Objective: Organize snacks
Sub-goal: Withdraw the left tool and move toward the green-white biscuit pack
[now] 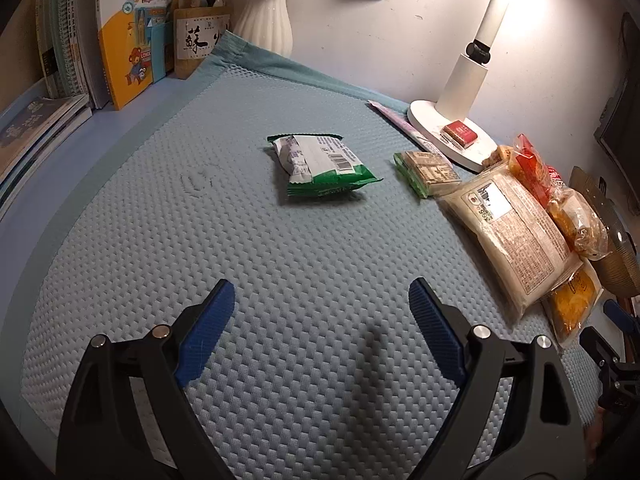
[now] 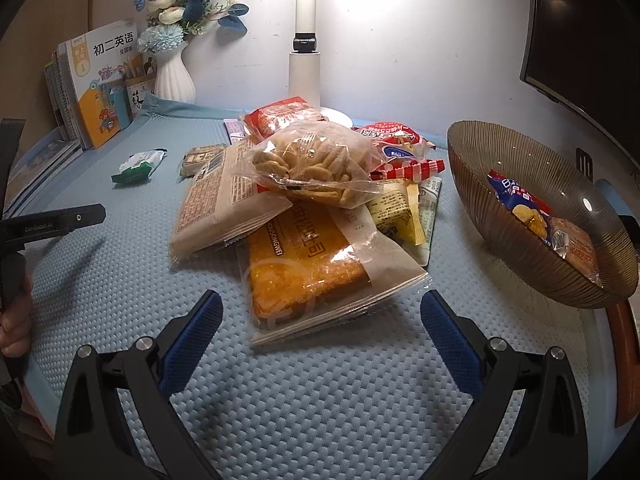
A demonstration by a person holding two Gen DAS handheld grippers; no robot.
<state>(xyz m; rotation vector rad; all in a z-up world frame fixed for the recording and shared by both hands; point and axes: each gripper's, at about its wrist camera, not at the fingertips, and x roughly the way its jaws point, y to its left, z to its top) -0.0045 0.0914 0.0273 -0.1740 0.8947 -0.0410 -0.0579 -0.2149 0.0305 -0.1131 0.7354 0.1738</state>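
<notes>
A pile of snack packets lies on the blue mat (image 2: 320,400): an orange cake packet (image 2: 316,268) in front, a beige packet (image 2: 224,208) at left, a clear bag of crisps (image 2: 312,160) on top, red packets (image 2: 396,140) behind. My right gripper (image 2: 320,336) stands open just short of the orange packet, holding nothing. A brown ribbed bowl (image 2: 500,236) at right holds a blue packet (image 2: 516,200) and another snack. A green-and-white packet (image 1: 320,164) lies alone mid-mat, well ahead of my open, empty left gripper (image 1: 320,320). The beige packet (image 1: 508,224) lies at its right.
A white lamp base (image 1: 452,136) with a small red packet stands at the back. Books (image 1: 120,32), a pen holder (image 1: 200,40) and a white vase (image 1: 268,16) line the back left. A dark monitor (image 2: 580,28) stands at right. A hand (image 2: 16,320) holds the left gripper's handle.
</notes>
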